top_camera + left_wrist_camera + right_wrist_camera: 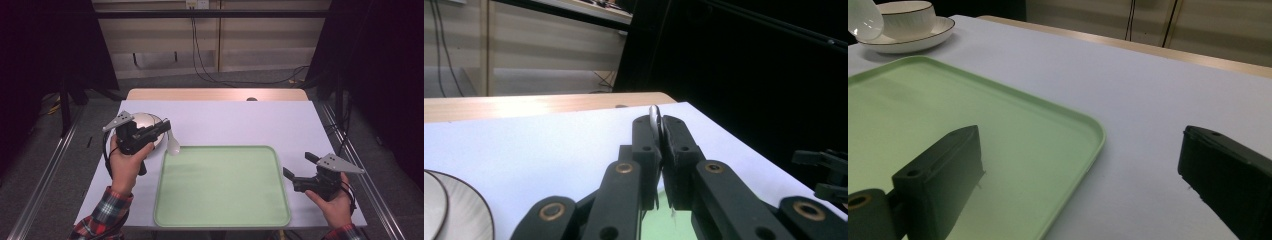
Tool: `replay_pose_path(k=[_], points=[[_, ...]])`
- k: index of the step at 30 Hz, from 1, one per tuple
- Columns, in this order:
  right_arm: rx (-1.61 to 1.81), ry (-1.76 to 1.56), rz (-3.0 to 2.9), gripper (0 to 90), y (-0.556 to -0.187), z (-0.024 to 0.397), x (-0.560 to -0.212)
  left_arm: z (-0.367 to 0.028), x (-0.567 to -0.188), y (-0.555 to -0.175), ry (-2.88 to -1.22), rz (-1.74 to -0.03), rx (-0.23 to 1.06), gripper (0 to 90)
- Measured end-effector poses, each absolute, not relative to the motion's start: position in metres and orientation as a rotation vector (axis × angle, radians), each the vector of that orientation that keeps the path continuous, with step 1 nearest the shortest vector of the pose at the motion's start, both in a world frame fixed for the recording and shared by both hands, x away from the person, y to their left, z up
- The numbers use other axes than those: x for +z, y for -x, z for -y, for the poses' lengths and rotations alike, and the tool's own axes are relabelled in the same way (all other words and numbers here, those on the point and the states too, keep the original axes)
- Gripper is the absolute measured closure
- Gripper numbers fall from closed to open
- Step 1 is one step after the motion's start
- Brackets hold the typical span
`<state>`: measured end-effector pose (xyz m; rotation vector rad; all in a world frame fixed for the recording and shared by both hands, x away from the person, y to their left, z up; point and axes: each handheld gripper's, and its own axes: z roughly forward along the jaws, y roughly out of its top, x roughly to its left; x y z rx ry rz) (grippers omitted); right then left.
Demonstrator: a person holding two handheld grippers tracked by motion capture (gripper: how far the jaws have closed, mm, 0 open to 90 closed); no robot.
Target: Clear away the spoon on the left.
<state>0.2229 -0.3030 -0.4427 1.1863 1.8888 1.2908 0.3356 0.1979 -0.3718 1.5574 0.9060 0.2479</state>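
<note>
Holding the spoon [172,145] thinly in my left tongs [162,125], it may slip onto the tray [222,220]; right tongs [296,166] are released.

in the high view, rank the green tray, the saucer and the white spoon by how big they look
1. green tray, by far the largest.
2. saucer, partly hidden behind the left gripper.
3. white spoon, smallest; its handle is clamped in the jaws, bowl hanging down.
</note>
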Motion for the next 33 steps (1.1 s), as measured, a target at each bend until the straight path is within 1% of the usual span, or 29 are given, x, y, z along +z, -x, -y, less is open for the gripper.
replay_pose_path(k=[28, 33], points=[[1.29, -1.172, -1.897, 3.8, -0.223, 0.302, -0.443, -0.188, -0.384, -0.313, -1.588, -0.854, 0.168, 85.3], [1.291, -1.171, -1.9, 3.8, -0.222, 0.301, -0.443, -0.186, -0.387, -0.31, -1.58, -0.832, 0.131, 85.3]])
